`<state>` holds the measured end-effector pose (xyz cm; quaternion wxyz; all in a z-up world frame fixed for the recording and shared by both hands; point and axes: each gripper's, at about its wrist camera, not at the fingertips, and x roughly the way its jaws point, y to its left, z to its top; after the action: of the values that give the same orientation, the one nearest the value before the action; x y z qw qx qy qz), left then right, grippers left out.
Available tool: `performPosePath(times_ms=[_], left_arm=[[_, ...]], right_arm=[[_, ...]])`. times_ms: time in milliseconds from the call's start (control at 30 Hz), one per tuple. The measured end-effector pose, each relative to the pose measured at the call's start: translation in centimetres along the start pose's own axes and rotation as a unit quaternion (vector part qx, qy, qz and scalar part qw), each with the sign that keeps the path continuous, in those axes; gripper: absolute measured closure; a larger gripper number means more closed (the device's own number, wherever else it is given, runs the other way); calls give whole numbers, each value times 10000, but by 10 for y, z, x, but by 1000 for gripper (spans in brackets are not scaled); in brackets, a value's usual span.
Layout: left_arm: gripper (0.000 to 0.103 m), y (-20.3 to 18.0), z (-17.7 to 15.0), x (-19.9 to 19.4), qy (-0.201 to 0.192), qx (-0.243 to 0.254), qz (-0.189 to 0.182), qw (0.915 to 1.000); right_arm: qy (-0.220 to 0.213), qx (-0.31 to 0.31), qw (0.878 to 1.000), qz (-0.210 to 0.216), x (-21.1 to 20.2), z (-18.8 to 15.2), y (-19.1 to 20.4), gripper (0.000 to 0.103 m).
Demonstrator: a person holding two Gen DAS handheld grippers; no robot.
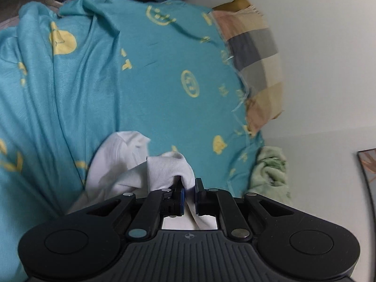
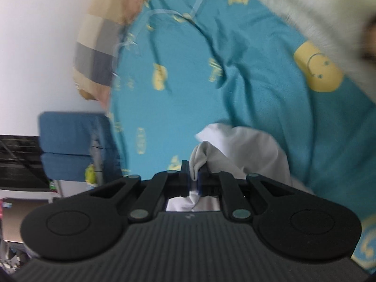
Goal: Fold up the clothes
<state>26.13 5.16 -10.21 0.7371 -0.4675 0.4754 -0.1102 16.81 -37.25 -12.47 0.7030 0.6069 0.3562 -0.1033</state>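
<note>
A: What does the left tool [image 1: 189, 189] hold?

B: A bunched fold of a white garment [image 1: 131, 164], pinched between its black fingers [image 1: 179, 195]. The cloth trails down through the gap and spreads out to the left, over a teal bedsheet [image 1: 117, 82] printed with yellow smiley faces.

A: And the right tool [image 2: 193, 177]?

B: Clamped as well, on another gathered piece of the white garment [image 2: 246, 150], which billows to the right of its fingers above the same teal bedsheet [image 2: 188, 94].

A: What else lies on the bed?

B: A checked pillow [image 1: 256, 54] in grey, beige and pink, at the sheet's edge against a pale wall [image 1: 329, 47]. A crumpled light-green cloth [image 1: 270, 171] sits near the left tool's right side. In the right wrist view the checked pillow [image 2: 98, 42] appears at upper left, with a blue folded item [image 2: 68, 143] below it. A blurred white fabric [image 2: 305, 11] fills the upper right corner.
</note>
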Motion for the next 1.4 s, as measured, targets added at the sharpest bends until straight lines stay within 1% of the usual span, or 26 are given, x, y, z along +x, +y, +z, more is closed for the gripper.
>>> performPosePath(times_ms=[100, 233, 333, 367, 433, 467, 500, 533, 567, 600, 633, 667, 733, 767, 833, 867, 900, 933, 1000, 1067, 1167, 1233, 1400], left_arm=[[95, 11, 10, 26, 109, 130, 163, 9997], [94, 21, 19, 49, 208, 352, 298, 9987], [91, 14, 17, 48, 158, 776, 324, 9963], [88, 10, 15, 46, 113, 955, 342, 9948], [76, 0, 7, 40, -3, 1375, 390, 9897], [65, -6, 2, 37, -52, 1614, 411, 9860], [55, -13, -3, 35, -101, 1853, 431, 9817], [52, -19, -8, 32, -149, 2090, 450, 9768], [50, -26, -13, 30, -198, 2326, 470, 9712], [47, -32, -18, 27, -246, 2560, 489, 9651], [46, -39, -23, 25, -294, 2793, 508, 9584], [44, -45, -28, 23, -342, 3024, 526, 9511], [43, -55, -38, 25, -463, 3480, 700, 9337], [43, -58, -42, 28, -500, 3637, 778, 9269], [43, -59, -46, 37, -504, 3882, 941, 9154], [44, -59, -47, 42, -497, 3994, 1036, 9096], [44, -57, -48, 46, -472, 4055, 1118, 9060], [44, -55, -48, 49, -435, 4082, 1184, 9041], [45, -50, -48, 56, -362, 4135, 1318, 9002], [45, -46, -47, 61, -298, 4178, 1415, 8970], [45, -42, -46, 67, -236, 4211, 1429, 8954], [45, -41, -46, 69, -206, 4244, 1431, 8939], [45, -45, -59, 57, -211, 4397, 1393, 8870]], right_arm=[[141, -41, 9997, -211, 33, 13, -9, 94], [177, -168, 9993, -266, 44, 14, -14, 93], [240, -400, 9987, -199, 44, 14, -13, 92], [252, -510, 9983, -154, 42, 13, -11, 91], [230, -789, 9966, -38, 37, 10, -6, 88], [220, -929, 9954, 19, 34, 8, -3, 84], [206, -1104, 9936, 80, 31, 6, 1, 70], [200, -1340, 9907, 154, 29, 2, 6, 55], [207, -1595, 9867, 239, 26, -3, 12, 49], [215, -1849, 9820, 324, 24, -7, 18, 40], [208, -2135, 9761, 345, 24, -11, 24, 40], [182, -2463, 9686, 280, 25, -16, 30, 40], [129, -3111, 9502, 148, 28, -26, 42, 40], [57, -3432, 9392, 60, 30, -30, 47, 40], [-193, -4034, 9146, -192, 37, -35, 54, 41], [-247, -4206, 9064, -321, 42, -35, 54, 41], [-255, -4298, 9016, -416, 49, -32, 54, 46], [-248, -4338, 8993, -499, 55, -30, 53, 49], [-180, -4278, 9016, -620, 68, -24, 50, 52], [-113, -4268, 9019, -655, 77, -22, 45, 52], [-156, -4400, 8950, -717, 83, -27, 47, 52], [-184, -4444, 8925, -748, 81, -29, 49, 52], [-280, -4469, 8915, -690, 66, -37, 52, 52]])
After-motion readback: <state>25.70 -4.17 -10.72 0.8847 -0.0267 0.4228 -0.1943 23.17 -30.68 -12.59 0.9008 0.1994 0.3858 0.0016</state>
